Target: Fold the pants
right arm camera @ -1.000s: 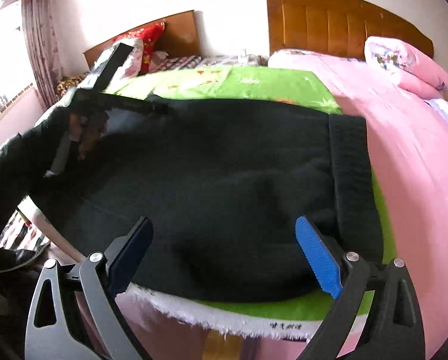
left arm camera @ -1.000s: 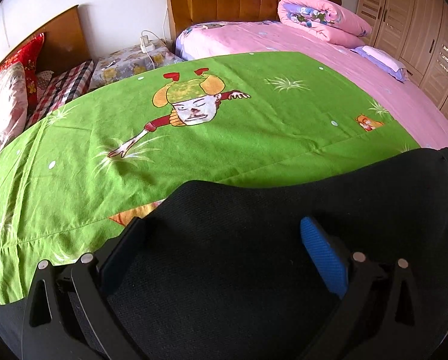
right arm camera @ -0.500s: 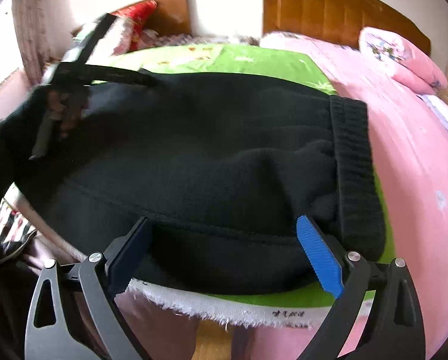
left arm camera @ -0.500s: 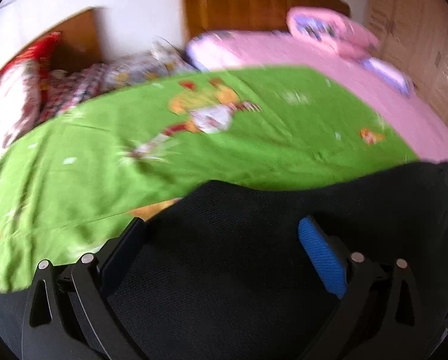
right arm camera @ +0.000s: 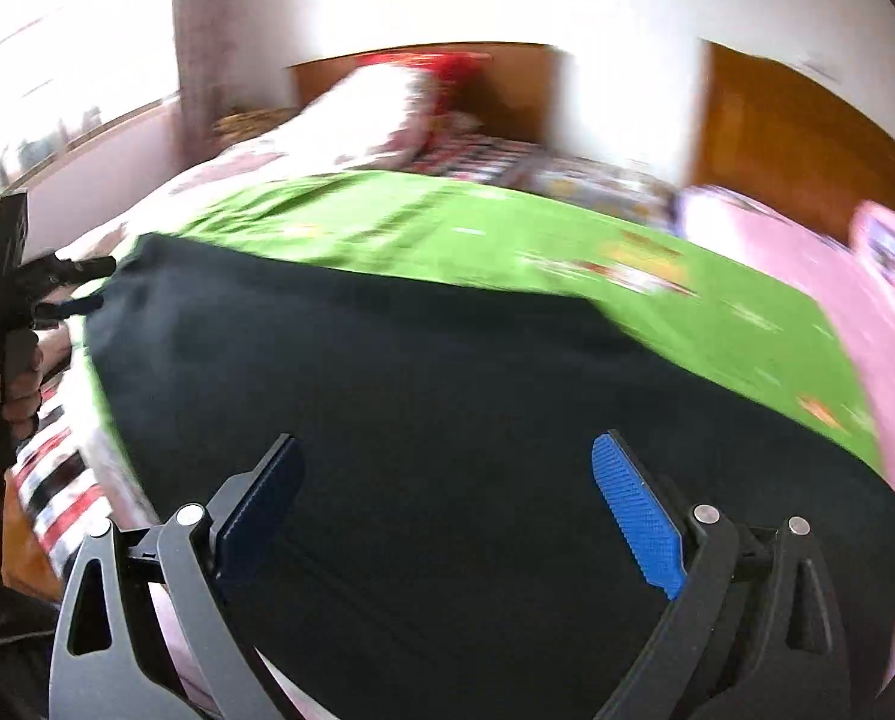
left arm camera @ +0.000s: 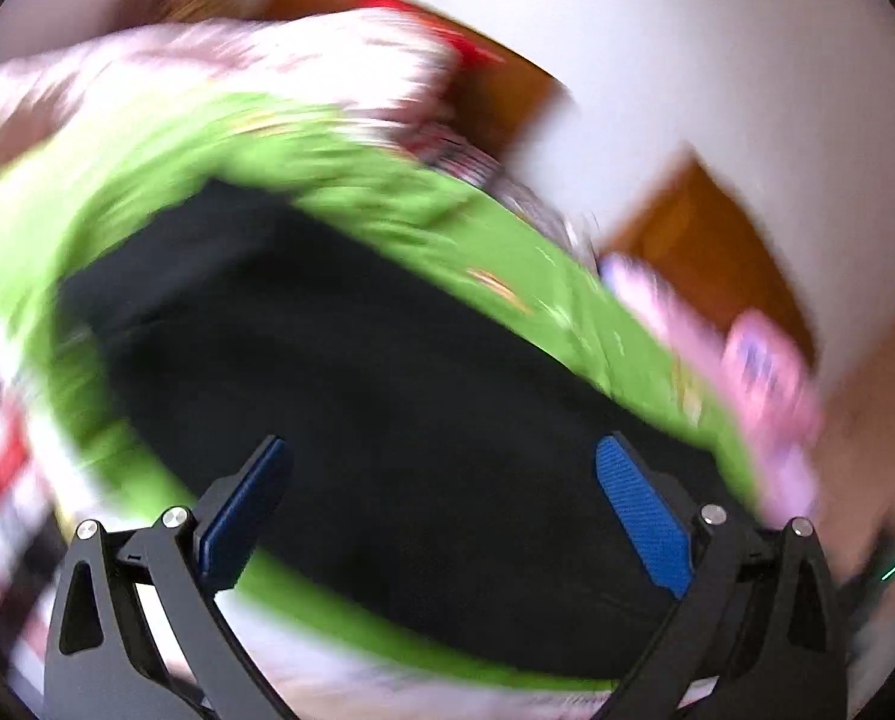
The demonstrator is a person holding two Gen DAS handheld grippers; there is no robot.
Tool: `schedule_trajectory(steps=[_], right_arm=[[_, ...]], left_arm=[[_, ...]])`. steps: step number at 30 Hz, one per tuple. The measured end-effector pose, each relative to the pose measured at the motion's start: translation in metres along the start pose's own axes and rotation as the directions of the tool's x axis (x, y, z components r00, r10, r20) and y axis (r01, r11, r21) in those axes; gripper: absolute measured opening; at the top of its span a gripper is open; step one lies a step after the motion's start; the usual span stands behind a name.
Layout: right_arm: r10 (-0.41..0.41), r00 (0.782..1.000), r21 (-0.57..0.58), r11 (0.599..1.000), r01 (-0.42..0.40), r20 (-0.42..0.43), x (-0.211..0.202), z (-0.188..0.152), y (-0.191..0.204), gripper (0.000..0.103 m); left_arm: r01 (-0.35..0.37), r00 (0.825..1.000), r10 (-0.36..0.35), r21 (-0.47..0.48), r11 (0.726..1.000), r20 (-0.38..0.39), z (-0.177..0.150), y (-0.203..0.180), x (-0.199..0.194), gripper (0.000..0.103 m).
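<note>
Item: black pants, flat on the green sheet. Change: both my views have swung left, now blurred. Left gripper spread, empty; right gripper likewise (seemingly hovering above cloth). I read this as repositioning towards the leg end.

the bed has a pink cover, with a green cartoon-print sheet spread across it. black pants lie flat on the green sheet. pillows sit by the wooden headboard.
</note>
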State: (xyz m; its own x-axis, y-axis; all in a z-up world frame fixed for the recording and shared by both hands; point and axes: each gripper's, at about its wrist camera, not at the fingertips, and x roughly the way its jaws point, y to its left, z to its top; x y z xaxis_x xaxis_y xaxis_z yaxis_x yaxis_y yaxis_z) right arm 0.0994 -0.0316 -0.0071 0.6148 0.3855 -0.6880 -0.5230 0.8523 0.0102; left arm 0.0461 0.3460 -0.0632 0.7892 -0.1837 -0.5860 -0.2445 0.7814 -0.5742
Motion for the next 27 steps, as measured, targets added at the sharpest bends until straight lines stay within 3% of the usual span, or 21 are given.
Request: schedule_trajectory(steps=[3, 7, 10, 15, 18, 24, 27], right_arm=[[0.076, 0.997, -0.082, 0.994, -0.077, -0.013, 0.03, 0.023, 0.042, 0.094], [0.133, 0.991, -0.111, 0.984, -0.136, -0.032, 0.058, 0.047, 0.083, 0.094], [0.144, 0.988, -0.119, 0.982, -0.149, -0.047, 0.07, 0.053, 0.097, 0.094], [0.15, 0.986, -0.094, 0.983, -0.157, -0.073, 0.081, 0.049, 0.1, 0.094], [0.139, 0.985, -0.065, 0.987, -0.146, -0.101, 0.093, 0.043, 0.094, 0.094], [0.15, 0.98, -0.012, 0.988, -0.153, -0.132, 0.104, 0.035, 0.085, 0.094], [0.176, 0.974, -0.024, 0.983, -0.181, -0.14, 0.103, 0.039, 0.091, 0.094]], left_arm=[[0.062, 0.997, -0.051, -0.235, 0.97, 0.05, 0.012, 0.084, -0.026, 0.1], [0.192, 0.981, -0.173, -0.337, 0.922, 0.084, 0.009, 0.117, -0.024, 0.089], [0.218, 0.976, -0.21, -0.343, 0.913, 0.061, 0.0, 0.111, -0.007, 0.087], [0.204, 0.976, -0.216, -0.359, 0.911, 0.007, -0.003, 0.108, 0.029, 0.086], [0.202, 0.977, -0.212, -0.352, 0.914, 0.011, 0.005, 0.103, 0.039, 0.087], [0.254, 0.967, -0.246, -0.38, 0.889, 0.069, 0.003, 0.109, 0.04, 0.086], [0.227, 0.974, -0.219, -0.349, 0.909, 0.06, -0.004, 0.105, 0.045, 0.086]])
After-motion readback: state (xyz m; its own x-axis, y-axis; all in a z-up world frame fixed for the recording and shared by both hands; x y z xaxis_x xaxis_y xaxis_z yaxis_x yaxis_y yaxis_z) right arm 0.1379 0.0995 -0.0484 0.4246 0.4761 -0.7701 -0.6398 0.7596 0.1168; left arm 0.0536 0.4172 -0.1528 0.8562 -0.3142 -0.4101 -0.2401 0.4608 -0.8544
